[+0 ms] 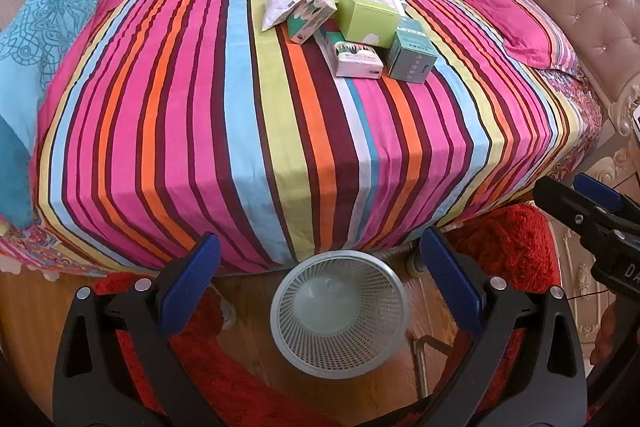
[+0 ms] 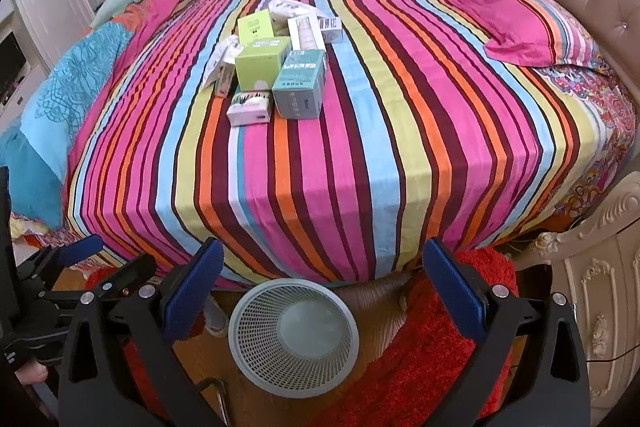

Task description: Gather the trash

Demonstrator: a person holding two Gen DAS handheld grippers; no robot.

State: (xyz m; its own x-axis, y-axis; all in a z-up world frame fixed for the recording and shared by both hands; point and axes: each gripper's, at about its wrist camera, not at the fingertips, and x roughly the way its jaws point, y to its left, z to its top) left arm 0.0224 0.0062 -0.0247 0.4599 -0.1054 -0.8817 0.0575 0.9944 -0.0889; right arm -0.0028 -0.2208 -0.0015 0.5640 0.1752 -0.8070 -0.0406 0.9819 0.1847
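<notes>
Your left gripper (image 1: 320, 275) and right gripper (image 2: 322, 283): both spread, empty, over bin (image 2: 294, 337). No pickup begun. Next: reach boxes (image 2: 276, 75) on bed (image 2: 360, 167).

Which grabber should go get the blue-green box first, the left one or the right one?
Probably the right gripper. The teal box stands on the pile's right edge, nearest that side. Both grippers are open, empty and back by the basket, so the left gripper is only slightly worse.
</notes>
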